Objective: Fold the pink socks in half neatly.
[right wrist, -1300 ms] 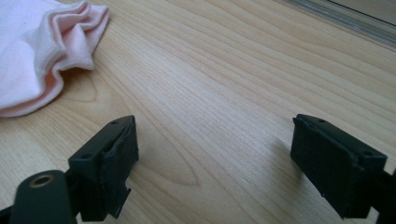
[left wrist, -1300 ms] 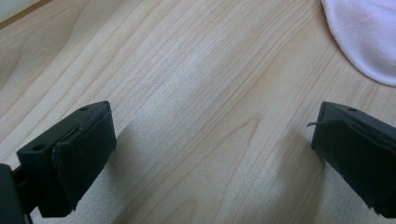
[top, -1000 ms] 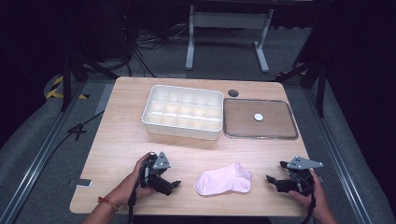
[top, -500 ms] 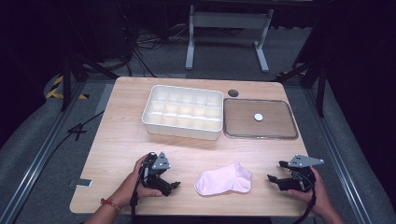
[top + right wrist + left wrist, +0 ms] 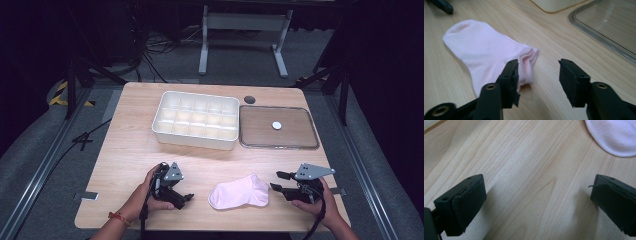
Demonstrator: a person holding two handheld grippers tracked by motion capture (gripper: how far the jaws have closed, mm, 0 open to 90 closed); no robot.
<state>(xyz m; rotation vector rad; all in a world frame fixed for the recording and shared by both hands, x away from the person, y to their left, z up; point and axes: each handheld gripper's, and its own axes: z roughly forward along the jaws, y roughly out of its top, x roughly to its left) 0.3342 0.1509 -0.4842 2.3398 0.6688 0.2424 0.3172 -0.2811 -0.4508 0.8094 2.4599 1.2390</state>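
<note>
A pale pink sock (image 5: pixel 240 192) lies flat on the wooden table (image 5: pixel 130 145) near its front edge, between my two grippers. My left gripper (image 5: pixel 186 199) rests on the table to the sock's left, open wide, with only bare wood between its jaws (image 5: pixel 536 195); the sock's toe (image 5: pixel 616 135) lies ahead to the right. My right gripper (image 5: pixel 276 181) hovers just right of the sock's cuff. Its jaws have just been closing and stand half open (image 5: pixel 537 75) with nothing between them. The cuff (image 5: pixel 526 57) lies close beyond its left jaw.
A white box with several compartments (image 5: pixel 196 120) stands mid-table, and a clear flat lid with a white knob (image 5: pixel 278 127) lies to its right. A dark round hole (image 5: pixel 249 99) sits behind them. The table's front edge runs just below both hands.
My right gripper has lifted slightly and shifted left toward the sock's cuff, and its jaws stand narrower than before. The left gripper and the sock have not moved.
</note>
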